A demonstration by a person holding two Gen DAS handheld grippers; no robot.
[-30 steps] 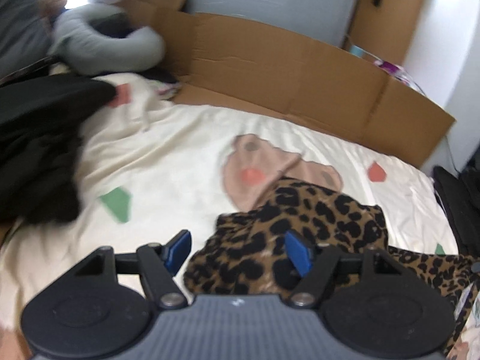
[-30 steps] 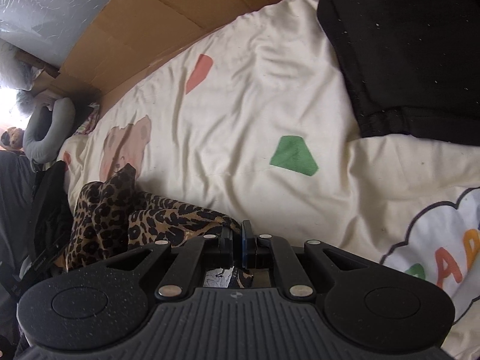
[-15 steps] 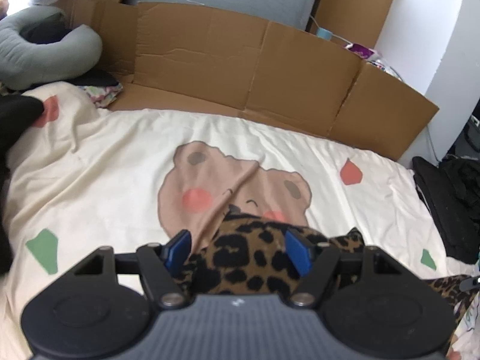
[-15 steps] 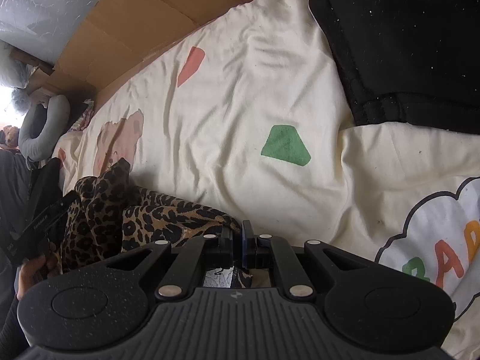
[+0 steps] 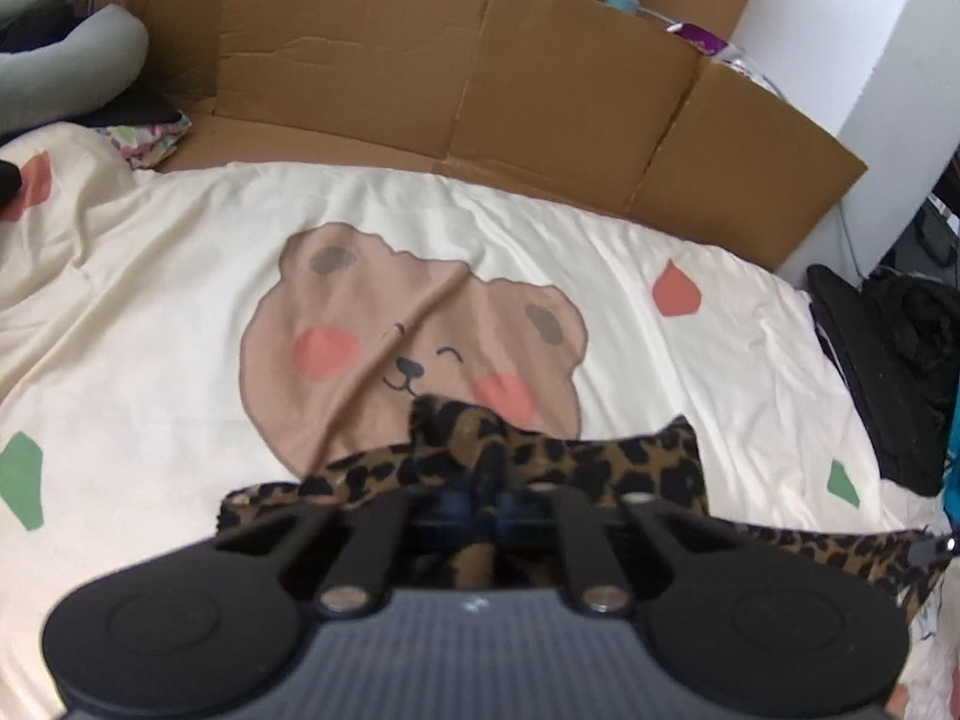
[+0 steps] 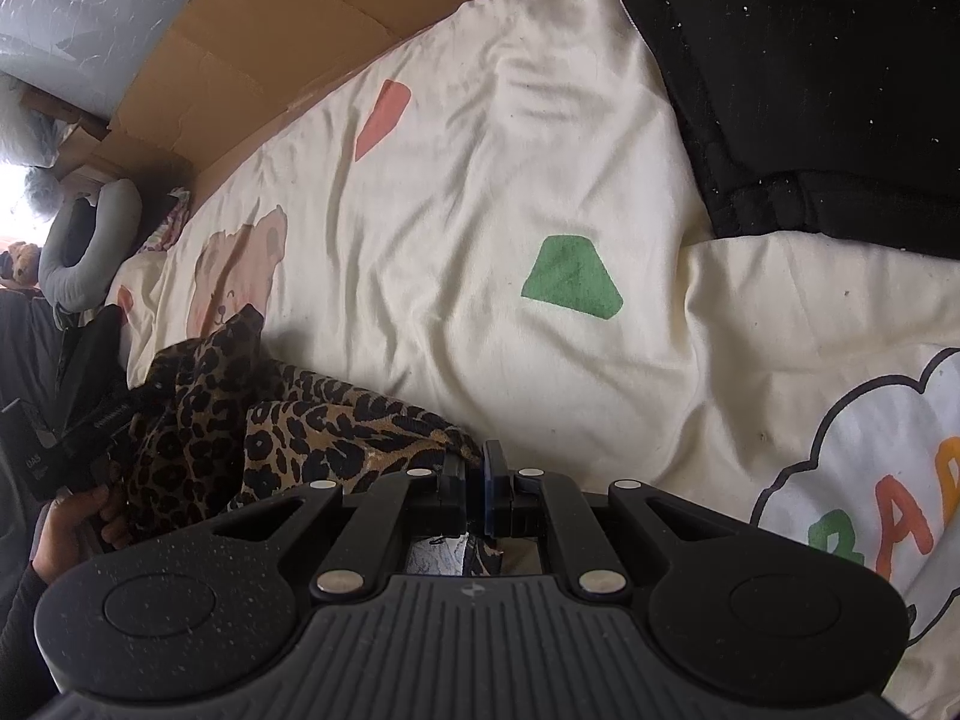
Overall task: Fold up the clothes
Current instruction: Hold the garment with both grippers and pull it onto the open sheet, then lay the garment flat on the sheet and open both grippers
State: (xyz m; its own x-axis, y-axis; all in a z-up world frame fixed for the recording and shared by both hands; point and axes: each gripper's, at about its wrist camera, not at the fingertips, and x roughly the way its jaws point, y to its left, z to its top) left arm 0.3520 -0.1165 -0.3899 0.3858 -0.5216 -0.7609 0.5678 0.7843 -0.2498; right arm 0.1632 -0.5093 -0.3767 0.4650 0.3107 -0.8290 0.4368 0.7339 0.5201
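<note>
I see the leopard garment [image 5: 540, 462] bunched on the cream sheet [image 5: 150, 360], just below the bear print [image 5: 414, 348]. In the left wrist view its long axis runs across the frame, left to lower right, with a tail trailing off toward the right edge. My left gripper [image 5: 486, 501] is clenched on its upper edge; the pads are buried in cloth and blurred. My right gripper [image 6: 480, 495] is clamped on another edge of the garment [image 6: 312, 426], and a sliver of fabric shows behind the pads. Only the right wrist view shows the hand [image 6: 72, 522] holding the left tool, plus black clothing [image 6: 810, 90] cut off at the top right. Only the left view shows the whole cardboard [image 5: 480, 72] behind the bed.
</note>
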